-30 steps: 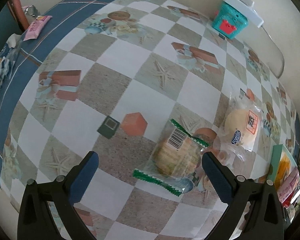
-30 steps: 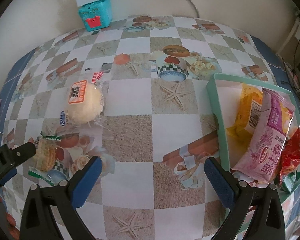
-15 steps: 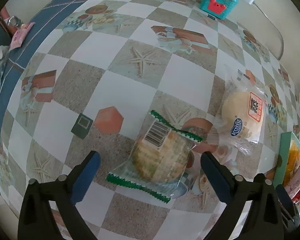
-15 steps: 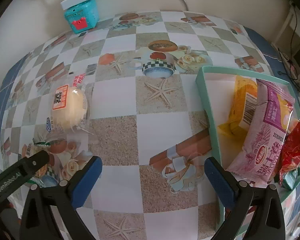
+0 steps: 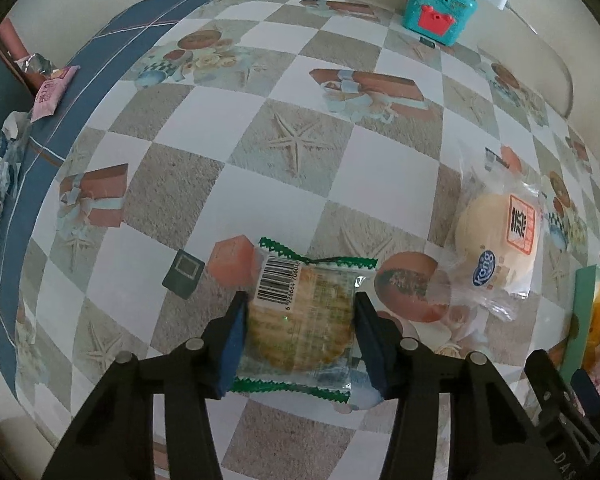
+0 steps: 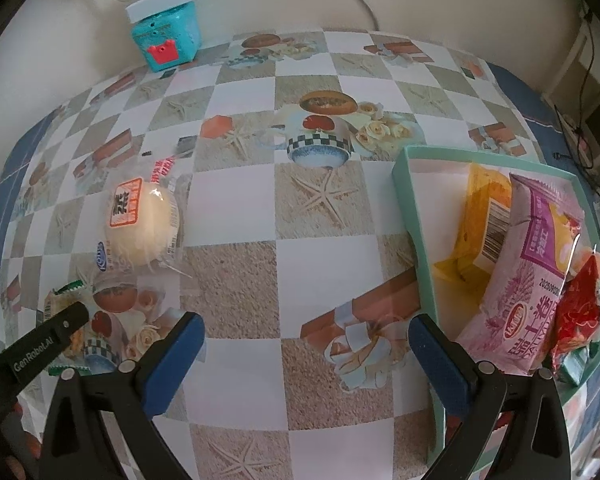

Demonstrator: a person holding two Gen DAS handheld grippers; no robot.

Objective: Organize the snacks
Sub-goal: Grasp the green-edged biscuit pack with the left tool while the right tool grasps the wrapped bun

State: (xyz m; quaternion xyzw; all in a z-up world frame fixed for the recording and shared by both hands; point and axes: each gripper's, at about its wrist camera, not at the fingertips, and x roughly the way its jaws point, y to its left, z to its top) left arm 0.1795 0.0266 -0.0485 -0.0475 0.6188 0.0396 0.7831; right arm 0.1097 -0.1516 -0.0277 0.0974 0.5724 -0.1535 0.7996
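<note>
We had the left hand-held gripper pointing down at the checkered surface, and its jaws had just been closing onto the rice cracker packet with the green zigzag seals. The blue pads pressed against both sides of the clear wrapper, which still lay flat on the surface, barcode toward the far edge. Just beside it to the right sat the wrapped round bun, apart from the cracker packet.

Our right hand-held gripper hung with its jaws spread wide and nothing between them, above a bare patch of the cloth. To its right stood the teal tray, holding a yellow packet, a pink snack bag and a red packet. A teal box rested against the far wall.
</note>
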